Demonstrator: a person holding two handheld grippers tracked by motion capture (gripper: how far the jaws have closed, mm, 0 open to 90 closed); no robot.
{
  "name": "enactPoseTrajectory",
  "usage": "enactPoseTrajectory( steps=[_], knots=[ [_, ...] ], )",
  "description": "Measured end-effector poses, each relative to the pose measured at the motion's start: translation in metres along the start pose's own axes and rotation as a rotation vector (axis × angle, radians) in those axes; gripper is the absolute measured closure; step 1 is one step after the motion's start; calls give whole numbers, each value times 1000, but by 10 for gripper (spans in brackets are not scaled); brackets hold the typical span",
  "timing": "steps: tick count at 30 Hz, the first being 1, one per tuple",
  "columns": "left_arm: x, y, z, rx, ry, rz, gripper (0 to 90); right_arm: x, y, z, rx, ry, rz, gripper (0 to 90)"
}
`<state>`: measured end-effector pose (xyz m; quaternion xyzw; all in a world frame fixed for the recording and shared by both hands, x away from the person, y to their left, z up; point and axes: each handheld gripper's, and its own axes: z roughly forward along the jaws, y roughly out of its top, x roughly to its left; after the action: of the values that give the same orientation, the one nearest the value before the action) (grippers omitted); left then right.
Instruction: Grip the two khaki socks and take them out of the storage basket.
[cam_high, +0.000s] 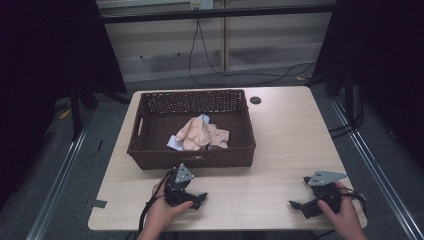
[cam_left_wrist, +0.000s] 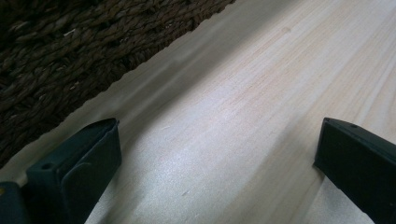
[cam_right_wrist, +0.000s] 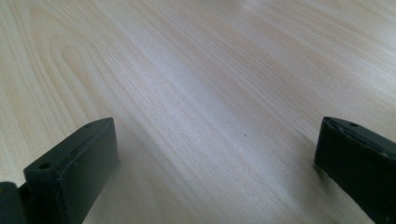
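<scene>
From above I see my left gripper (cam_high: 192, 196) resting on the table (cam_high: 285, 135) just in front of the basket (cam_high: 145, 150), close to the middle of its near wall. Its own camera adds what the high view cannot: the basket's dark woven wall (cam_left_wrist: 70, 51) runs close along the upper left, and the jaws stand wide apart with only bare wood between them.

The crumpled peach cloth (cam_high: 197, 134) lies inside the basket, toward its near wall, with a bit of pale blue cloth (cam_high: 173, 142) beneath it.

My right gripper (cam_high: 300, 205) sits well off to the right of the basket, near the table's front right corner. Its camera shows the jaws spread wide over plain woodgrain. Open tabletop stretches from the basket's right wall to the table's right edge.
</scene>
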<state>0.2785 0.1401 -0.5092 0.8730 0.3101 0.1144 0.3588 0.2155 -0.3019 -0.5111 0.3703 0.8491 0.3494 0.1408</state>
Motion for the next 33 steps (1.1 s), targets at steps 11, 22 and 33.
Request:
enactPoseTrajectory(
  steps=[11, 22, 33],
  knots=[
    [-6, 7, -6, 70, -11, -9, 36, 0, 0, 0, 3, -1, 4, 0],
    [-12, 47, -36, 309, -170, -32, 61, 0, 0, 0, 3, -1, 4, 0],
    [0, 72, -55, 354, -201, -65, 58, 0, 0, 0, 3, -1, 4, 0]
  ],
)
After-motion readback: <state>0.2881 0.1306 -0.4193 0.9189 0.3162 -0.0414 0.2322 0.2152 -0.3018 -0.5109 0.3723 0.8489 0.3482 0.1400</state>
